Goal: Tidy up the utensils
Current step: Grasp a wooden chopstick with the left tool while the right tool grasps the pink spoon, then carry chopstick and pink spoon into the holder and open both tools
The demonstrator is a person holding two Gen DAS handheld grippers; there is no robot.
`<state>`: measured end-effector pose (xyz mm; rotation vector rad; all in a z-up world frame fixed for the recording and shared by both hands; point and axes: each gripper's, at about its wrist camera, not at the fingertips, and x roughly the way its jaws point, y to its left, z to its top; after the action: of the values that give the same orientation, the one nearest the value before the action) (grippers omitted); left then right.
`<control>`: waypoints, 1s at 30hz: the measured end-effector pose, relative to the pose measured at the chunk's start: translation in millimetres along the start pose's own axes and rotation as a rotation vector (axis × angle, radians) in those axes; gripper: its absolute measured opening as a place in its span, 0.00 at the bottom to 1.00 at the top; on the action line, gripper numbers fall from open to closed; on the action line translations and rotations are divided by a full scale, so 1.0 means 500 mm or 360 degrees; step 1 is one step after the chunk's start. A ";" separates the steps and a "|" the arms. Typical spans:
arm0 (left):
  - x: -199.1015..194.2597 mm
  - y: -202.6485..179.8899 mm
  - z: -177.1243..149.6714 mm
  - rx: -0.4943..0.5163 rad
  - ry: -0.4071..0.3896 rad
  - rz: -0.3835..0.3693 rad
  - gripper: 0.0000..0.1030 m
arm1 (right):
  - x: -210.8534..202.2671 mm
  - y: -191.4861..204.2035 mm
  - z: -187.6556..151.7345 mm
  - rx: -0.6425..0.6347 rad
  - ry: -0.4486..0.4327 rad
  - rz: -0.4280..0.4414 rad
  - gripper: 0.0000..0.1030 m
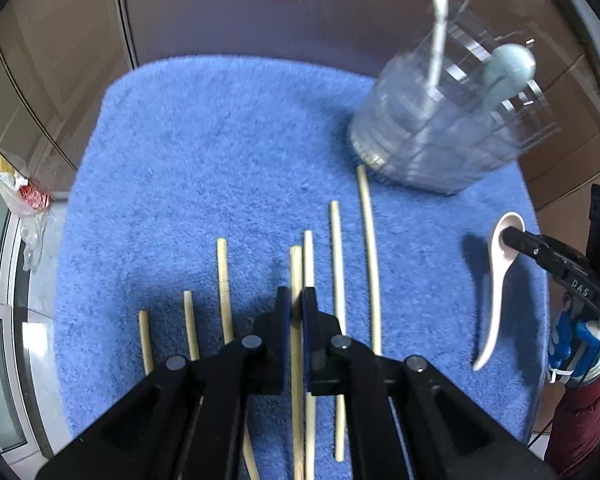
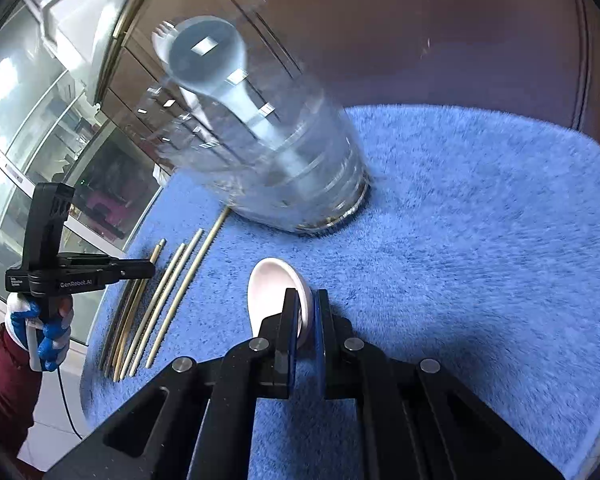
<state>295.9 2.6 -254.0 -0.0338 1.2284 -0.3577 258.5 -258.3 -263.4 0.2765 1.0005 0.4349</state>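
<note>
Item: wooden chopsticks (image 1: 337,264), several, lying roughly parallel on the blue mat (image 1: 204,152), long axes running away from the left wrist camera toward the clear holder (image 1: 440,132). One chopstick (image 1: 296,272) passes between the fingers of the left gripper (image 1: 296,300), which are closed on it along its length.

Item: white spoon (image 2: 276,292), bowl upward in the right wrist view, pointing toward the holder; in the left wrist view its handle (image 1: 494,312) trails down toward the mat's near edge. The right gripper (image 2: 306,308) has its fingers clamped on the rim of the bowl, one inside, one outside.

Item: clear holder, standing on the mat just past the chopstick tips, blurred; holds a pale blue spoon (image 2: 208,56) and a white utensil (image 1: 438,20), handles down.

Gloved hand (image 2: 40,328) with dark red sleeve grips the left gripper's handle.
</note>
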 end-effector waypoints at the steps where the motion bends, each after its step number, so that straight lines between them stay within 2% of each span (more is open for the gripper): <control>1: -0.011 0.000 -0.003 0.0004 -0.0022 -0.0004 0.05 | -0.010 0.005 -0.001 -0.0014 -0.0019 -0.0009 0.07; 8: -0.134 -0.012 -0.041 0.0035 -0.0281 -0.0071 0.05 | -0.094 0.077 -0.025 -0.0143 -0.0177 -0.0107 0.07; 13: -0.249 -0.059 -0.044 0.0070 -0.0615 -0.0086 0.05 | -0.165 0.147 -0.014 -0.0243 -0.0373 -0.0220 0.07; 19: -0.386 -0.125 0.006 0.0042 -0.1099 -0.0158 0.05 | -0.257 0.250 0.052 -0.0434 -0.0784 -0.0450 0.07; 21: -0.408 -0.142 0.030 -0.0003 -0.1233 -0.0186 0.05 | -0.278 0.271 0.075 -0.0467 -0.0935 -0.0514 0.07; 25: -0.432 -0.175 0.082 -0.0070 -0.1467 -0.0188 0.05 | -0.295 0.293 0.109 -0.0531 -0.1137 -0.0643 0.07; 28: -0.413 -0.186 0.127 -0.0115 -0.1575 -0.0178 0.05 | -0.284 0.298 0.137 -0.0561 -0.1218 -0.0726 0.07; 30: -0.393 -0.198 0.156 -0.0156 -0.1650 -0.0126 0.05 | -0.274 0.295 0.151 -0.0561 -0.1243 -0.0763 0.07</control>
<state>287.0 -47.6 -26.0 -0.3142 0.2156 -0.2833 226.3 -195.1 -60.3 -0.1191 0.1928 0.0367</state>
